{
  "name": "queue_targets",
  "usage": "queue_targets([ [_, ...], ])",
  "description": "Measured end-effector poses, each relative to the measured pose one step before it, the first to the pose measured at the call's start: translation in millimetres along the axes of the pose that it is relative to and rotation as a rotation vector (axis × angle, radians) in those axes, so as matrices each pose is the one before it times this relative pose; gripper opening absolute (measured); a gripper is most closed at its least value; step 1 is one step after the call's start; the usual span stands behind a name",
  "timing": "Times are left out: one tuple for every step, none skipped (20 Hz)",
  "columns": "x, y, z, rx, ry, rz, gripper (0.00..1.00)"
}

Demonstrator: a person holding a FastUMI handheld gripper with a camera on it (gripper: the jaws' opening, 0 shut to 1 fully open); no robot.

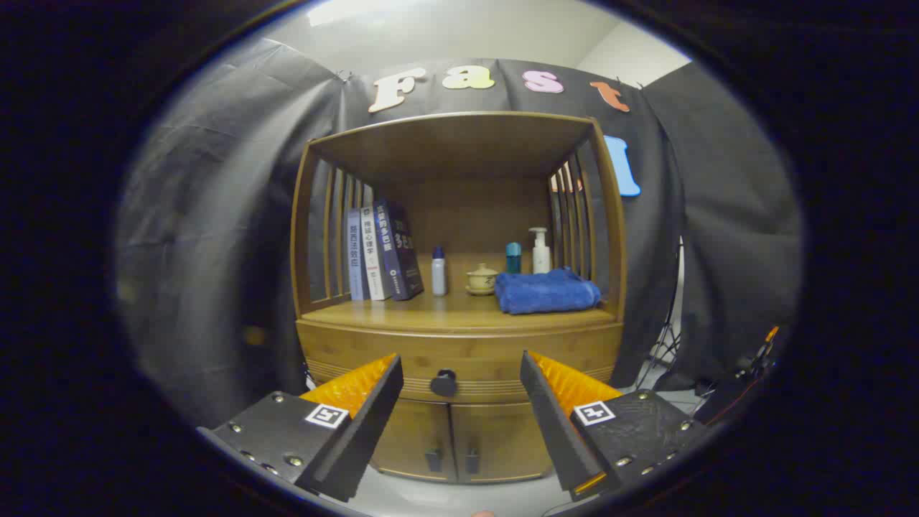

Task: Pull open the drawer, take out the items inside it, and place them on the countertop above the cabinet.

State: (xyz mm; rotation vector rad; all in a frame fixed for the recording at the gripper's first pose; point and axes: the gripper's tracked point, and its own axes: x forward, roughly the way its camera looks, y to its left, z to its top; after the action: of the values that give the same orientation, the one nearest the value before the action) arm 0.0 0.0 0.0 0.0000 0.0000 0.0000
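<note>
Nearest the camera, the gripper (459,373) has its two fingers (373,402) spread wide apart with nothing between them but air; they grip nothing. Just beyond the fingers, and centred in the gap, sits the dark round knob (444,383) of the drawer (459,359); the drawer front lies flush with the wooden cabinet (459,431), so it appears fully closed, and whatever it holds is hidden. Below the drawer a pair of small doors (452,441) with two dark handles stands shut.

Above the drawer lies the countertop (445,310), where the items are meant to end up; it is already partly taken. At its left a row of books (380,251) leans against the slatted side; nearer the middle stands a small white bottle (439,271), then a little lidded cup on a saucer (482,278); to the right a folded blue towel (547,291) lies at the near edge, with a blue-capped bottle (513,257) and a white pump bottle (540,251) behind it, far back; the near middle strip of the board is bare.

By my judgement the task is at its first step, the approach to the knob, with nothing yet pulled; the next move calls for bringing the fingers forward until they flank the knob, closing on it squarely, then drawing straight back toward the camera; an off-centre bite could slip off so small a knob.
</note>
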Motion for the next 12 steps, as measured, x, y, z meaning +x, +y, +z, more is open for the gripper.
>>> queue_targets([
  [-0.1,7.98,-5.47,0.0027,0.01471,0.00012,0.98],
  [-0.99,6.31,-1.39,-0.00026,0.00816,0.00198,0.98],
  [-1.18,3.24,-0.01,-0.00131,0.00294,-0.00588,0.98],
  [-1.49,1.48,2.55,0.00465,-0.00212,-0.00444,0.99],
  [-0.47,0.73,2.73,0.0026,-0.00783,-0.00699,0.98],
  [-0.31,0.69,3.16,-0.00087,-0.00493,-0.00697,0.98],
  [-0.4,0.01,0.29,-0.00544,0.00252,-0.00644,0.99],
  [1.37,0.85,-0.19,-0.00432,0.00408,-0.00364,0.99],
  [0.84,2.07,-0.38,-0.00856,0.00107,0.00011,0.99],
  [1.16,0.15,-0.48,-0.00421,0.00387,-0.00633,0.99],
  [1.23,-0.16,-4.5,0.00245,0.00808,-0.00443,0.99],
  [1.68,1.75,-1.89,0.00773,0.00454,0.00343,0.99],
])
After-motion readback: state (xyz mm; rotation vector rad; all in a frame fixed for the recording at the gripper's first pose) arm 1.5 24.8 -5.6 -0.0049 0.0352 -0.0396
